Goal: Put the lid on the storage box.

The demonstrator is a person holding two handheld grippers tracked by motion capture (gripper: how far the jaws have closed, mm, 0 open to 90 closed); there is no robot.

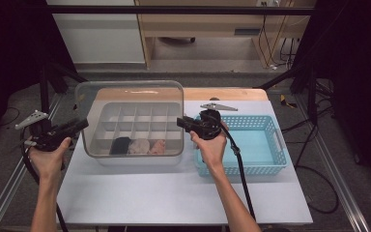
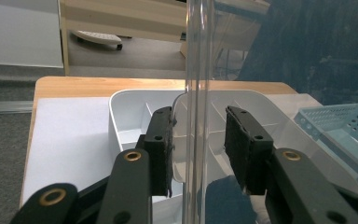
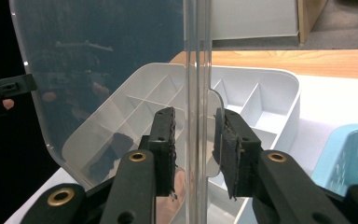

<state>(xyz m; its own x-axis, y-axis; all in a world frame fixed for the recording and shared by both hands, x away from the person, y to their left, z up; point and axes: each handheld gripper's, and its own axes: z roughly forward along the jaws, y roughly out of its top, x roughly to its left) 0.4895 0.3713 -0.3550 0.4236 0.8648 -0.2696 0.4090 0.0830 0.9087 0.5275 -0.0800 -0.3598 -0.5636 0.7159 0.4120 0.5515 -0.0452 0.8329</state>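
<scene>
Left gripper (image 1: pixel 79 124) at left edge of clear lid (image 1: pixel 125 94); jaws straddle lid rim, small gaps either side. Lid held level above white divided box (image 1: pixel 140 162) at table (image 1: pixel 174 193) centre; rolled items in front compartments. Right gripper (image 1: pixel 181 122) at lid's right edge, jaws narrow around rim. Blue basket (image 1: pixel 270 159) rightmost.

left claw (image 1: pixel 79 123) open, right claw (image 1: pixel 181 122) open, level

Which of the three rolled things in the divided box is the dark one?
The black roll, leftmost in the box's front row; its two neighbours are pale and pinkish.
</scene>
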